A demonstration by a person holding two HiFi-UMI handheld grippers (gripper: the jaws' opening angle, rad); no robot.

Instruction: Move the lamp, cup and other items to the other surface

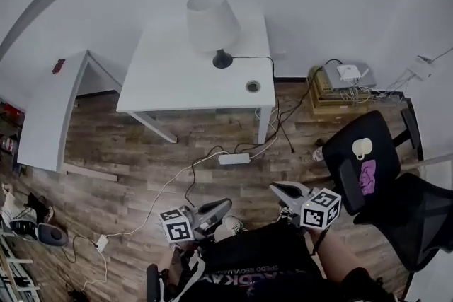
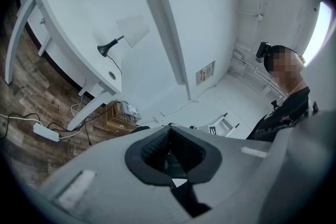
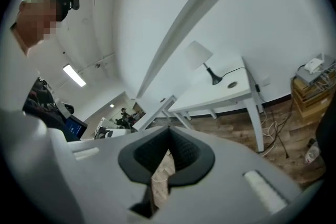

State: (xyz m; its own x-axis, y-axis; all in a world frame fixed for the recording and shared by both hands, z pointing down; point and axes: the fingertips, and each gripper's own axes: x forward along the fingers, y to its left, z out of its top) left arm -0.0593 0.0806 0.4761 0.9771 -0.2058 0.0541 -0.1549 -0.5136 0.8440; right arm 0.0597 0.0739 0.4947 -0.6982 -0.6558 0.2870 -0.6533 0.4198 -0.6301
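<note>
A lamp [image 1: 212, 21] with a white shade and black base stands on the white desk [image 1: 170, 81] against the wall. It also shows far off in the left gripper view as the lamp [image 2: 131, 31] and in the right gripper view as the lamp [image 3: 198, 55]. A white cup [image 1: 362, 147] and a purple item [image 1: 367, 177] rest on the black chair seat [image 1: 347, 159] at right. My left gripper [image 1: 225, 203] [image 2: 168, 131] and right gripper [image 1: 274, 187] [image 3: 169, 131] hover low near my body, both shut and holding nothing, far from every object.
A second white table [image 1: 49, 109] stands at the left. A power strip [image 1: 234, 159] and cables lie on the wood floor in front of the desk. A wooden box stack with a router [image 1: 340, 85] sits right of the desk. Another black chair [image 1: 425, 216] is at the far right.
</note>
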